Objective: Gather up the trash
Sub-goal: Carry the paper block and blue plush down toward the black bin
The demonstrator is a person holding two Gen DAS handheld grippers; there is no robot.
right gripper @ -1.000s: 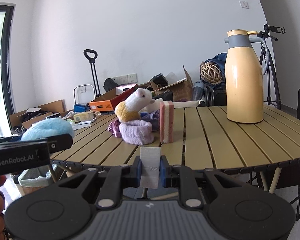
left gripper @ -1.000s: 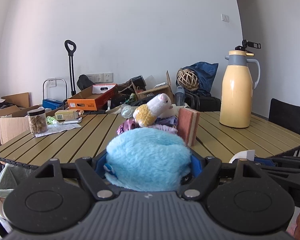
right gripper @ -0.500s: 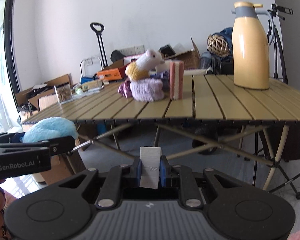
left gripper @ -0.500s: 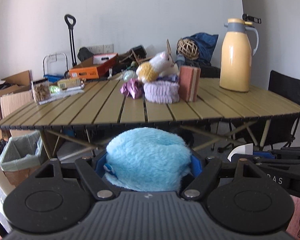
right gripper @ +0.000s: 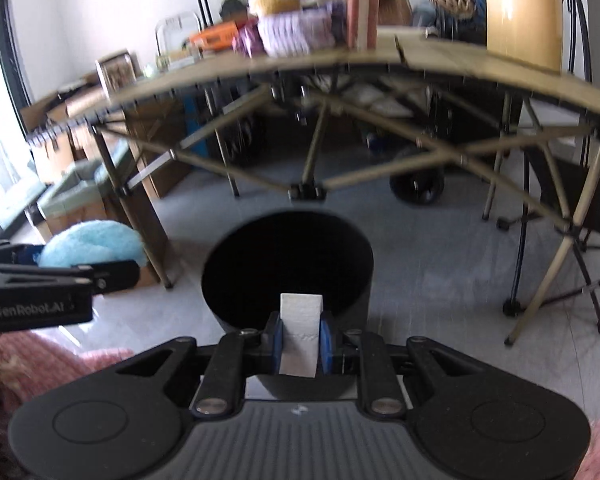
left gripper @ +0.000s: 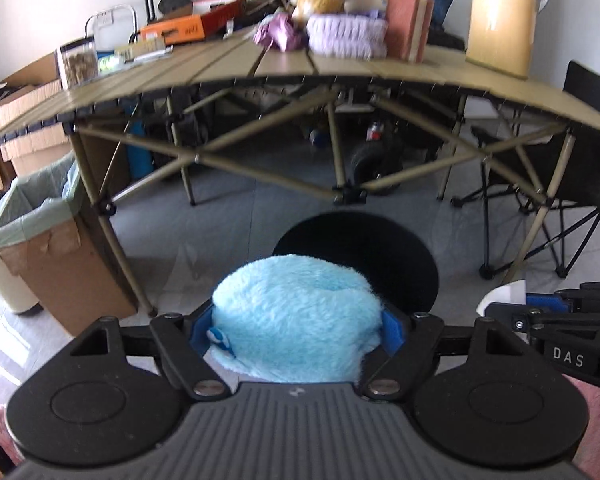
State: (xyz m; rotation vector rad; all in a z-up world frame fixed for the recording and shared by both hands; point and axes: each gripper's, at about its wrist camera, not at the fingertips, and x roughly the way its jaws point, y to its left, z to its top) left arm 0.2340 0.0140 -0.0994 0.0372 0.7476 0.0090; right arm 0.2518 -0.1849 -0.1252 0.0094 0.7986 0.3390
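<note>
Right wrist alone shows fingers (right gripper: 325, 338) pinching white paper (right gripper: 300, 334), left's blue fluff (left gripper: 296, 320).

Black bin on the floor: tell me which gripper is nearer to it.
Right, as far as the views show. The right gripper, holding a white paper scrap, sits just before the black bin. The left gripper, holding a blue fluffy item, is off to its left.

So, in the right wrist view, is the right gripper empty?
No: the right gripper is shut on a white paper scrap, held above the black bin.
</note>
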